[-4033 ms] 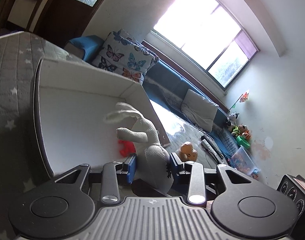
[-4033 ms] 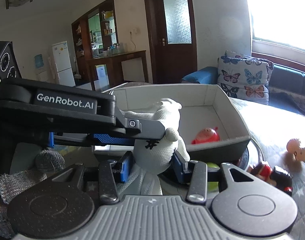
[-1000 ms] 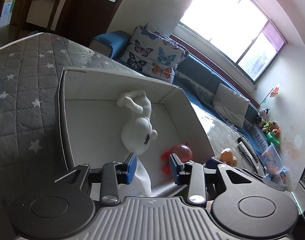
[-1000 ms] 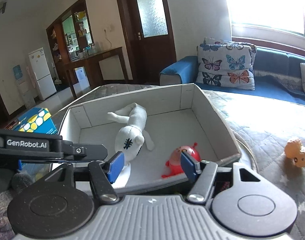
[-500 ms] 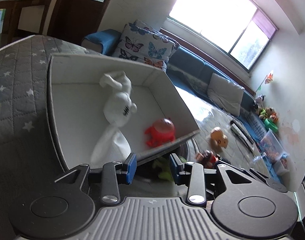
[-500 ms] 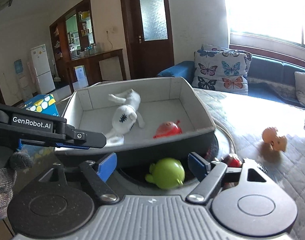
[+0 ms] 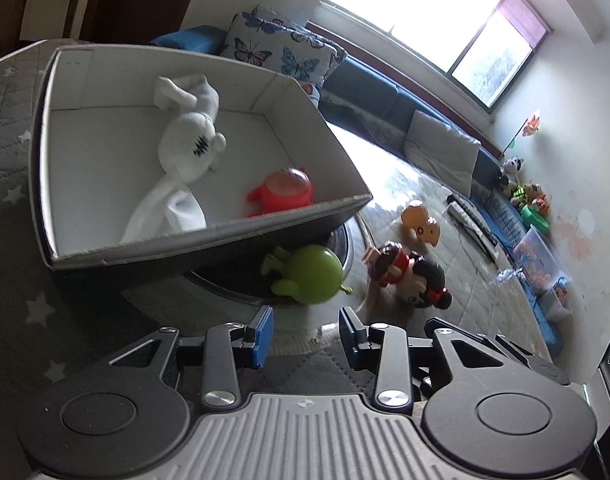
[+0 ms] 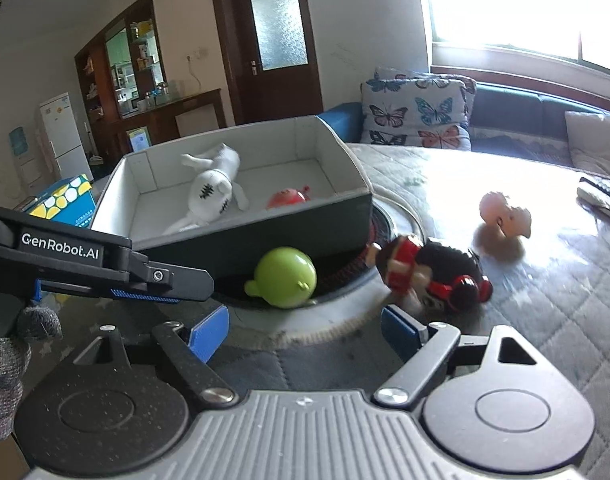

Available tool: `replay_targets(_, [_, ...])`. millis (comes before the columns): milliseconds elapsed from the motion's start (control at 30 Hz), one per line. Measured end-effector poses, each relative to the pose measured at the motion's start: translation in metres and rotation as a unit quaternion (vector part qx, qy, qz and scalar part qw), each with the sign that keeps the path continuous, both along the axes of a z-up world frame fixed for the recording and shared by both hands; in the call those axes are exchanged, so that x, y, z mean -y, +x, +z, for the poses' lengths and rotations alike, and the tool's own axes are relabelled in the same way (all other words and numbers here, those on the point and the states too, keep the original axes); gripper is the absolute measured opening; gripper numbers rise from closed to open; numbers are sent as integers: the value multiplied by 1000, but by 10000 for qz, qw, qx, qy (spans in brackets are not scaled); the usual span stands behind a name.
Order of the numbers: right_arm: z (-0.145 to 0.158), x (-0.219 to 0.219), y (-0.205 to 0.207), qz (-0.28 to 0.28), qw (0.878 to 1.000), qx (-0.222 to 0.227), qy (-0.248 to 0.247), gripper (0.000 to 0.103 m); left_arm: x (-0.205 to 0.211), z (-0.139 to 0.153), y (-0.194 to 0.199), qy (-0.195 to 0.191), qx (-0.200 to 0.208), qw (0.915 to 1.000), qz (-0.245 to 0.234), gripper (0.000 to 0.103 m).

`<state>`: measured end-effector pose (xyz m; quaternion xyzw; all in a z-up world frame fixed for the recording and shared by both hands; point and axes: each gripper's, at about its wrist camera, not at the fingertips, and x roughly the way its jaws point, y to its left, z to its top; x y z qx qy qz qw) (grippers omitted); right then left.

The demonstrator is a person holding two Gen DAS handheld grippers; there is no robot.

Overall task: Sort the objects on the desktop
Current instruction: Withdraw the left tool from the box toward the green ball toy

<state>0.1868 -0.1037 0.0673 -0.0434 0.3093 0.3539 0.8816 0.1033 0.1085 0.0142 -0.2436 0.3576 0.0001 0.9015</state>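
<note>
A white plush rabbit [image 7: 189, 148] and a red toy [image 7: 285, 192] lie inside the white-lined box [image 7: 209, 236]. In front of the box a green toy [image 7: 309, 274] rests on a round disc. A red-and-black doll [image 7: 409, 276] and an orange toy [image 7: 419, 226] lie on the quilt to the right. My left gripper [image 7: 303, 334] is open and empty, just short of the green toy. My right gripper [image 8: 305, 334] has its jaws opening, nothing between them, and faces the green toy [image 8: 285, 276] and the doll [image 8: 433, 276]. The left gripper's finger [image 8: 165, 276] crosses the right wrist view.
The box sits partly on the round disc [image 7: 357, 240] on a grey star-patterned quilt. A blue-and-yellow carton [image 8: 65, 200] stands left of the box. A remote [image 8: 601, 196] lies far right. Grey mesh material [image 8: 9, 360] is at the left edge.
Both grippers held the rabbit four seconds ago; it now lies loose in the box. Both have drawn back from the box, bringing the green toy and doll into view. The right jaws have widened.
</note>
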Motion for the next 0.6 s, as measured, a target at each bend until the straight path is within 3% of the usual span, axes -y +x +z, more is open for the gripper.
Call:
replay_targets(400, [-17,11,-3,-51,9997,-210,-78,88,21,-7,4,572,-254,9980,-33,39])
replay_targets(600, [-19,9,0,-66,9997,-223,-94,88,21,-8,7,627,-255,9977,-23,39])
